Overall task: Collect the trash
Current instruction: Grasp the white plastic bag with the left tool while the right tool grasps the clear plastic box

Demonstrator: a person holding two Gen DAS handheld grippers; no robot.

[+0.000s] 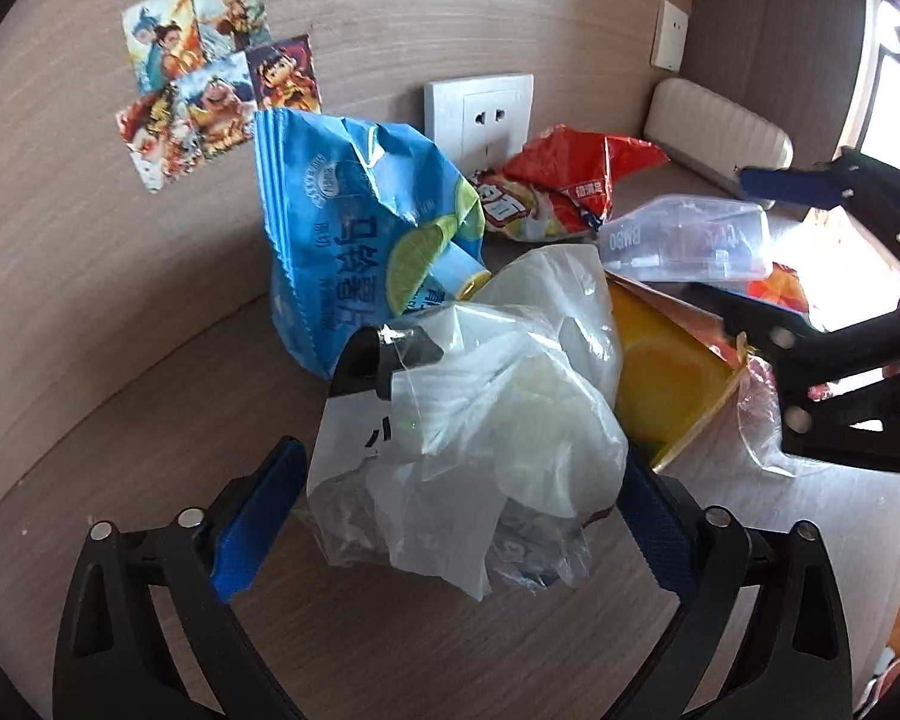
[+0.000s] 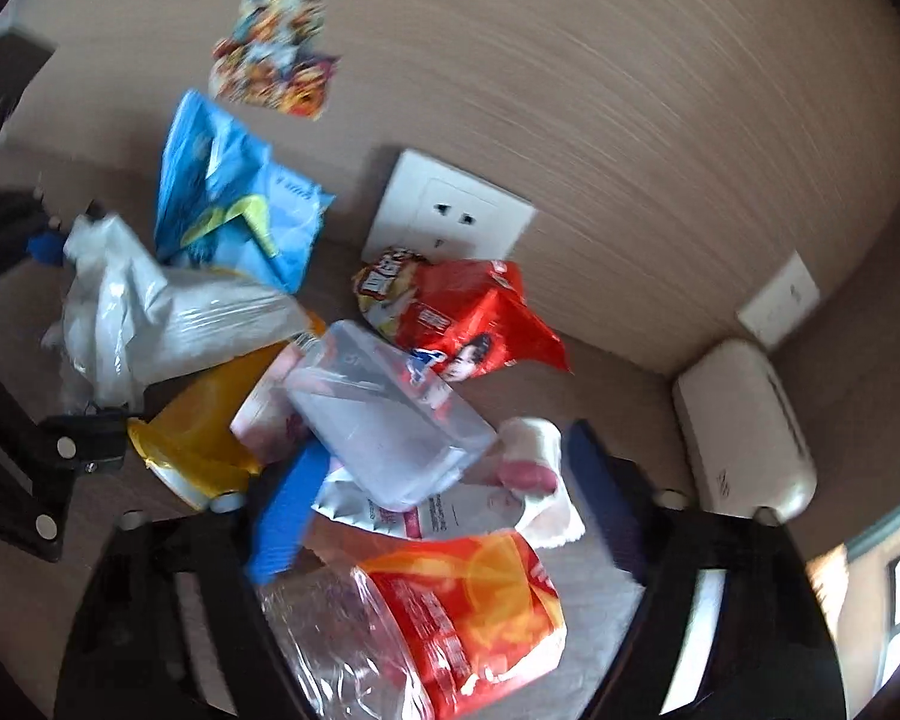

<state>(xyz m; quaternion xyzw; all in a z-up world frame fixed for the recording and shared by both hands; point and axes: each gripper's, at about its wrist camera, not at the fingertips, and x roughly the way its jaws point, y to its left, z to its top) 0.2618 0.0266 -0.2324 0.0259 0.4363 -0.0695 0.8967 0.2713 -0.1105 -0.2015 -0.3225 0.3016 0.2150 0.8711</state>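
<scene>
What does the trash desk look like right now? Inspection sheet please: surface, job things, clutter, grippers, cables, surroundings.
Surface: wood-grain desk, bare at the front.
Job's things: blue chip bag leaning upright by the wall; red snack bag lying behind; clear plastic box; yellow-orange carton; crumpled clear plastic bag; red-orange wrapper.
Clutter: nothing seen apart from the trash.
Grippers: left gripper open, astride the clear plastic bag; right gripper part-closed around the clear plastic box and wrappers, grip not confirmed.
Cables: nothing seen.
Surroundings: wall socket, light switch, cartoon stickers, white cushioned pad, window at right.
</scene>
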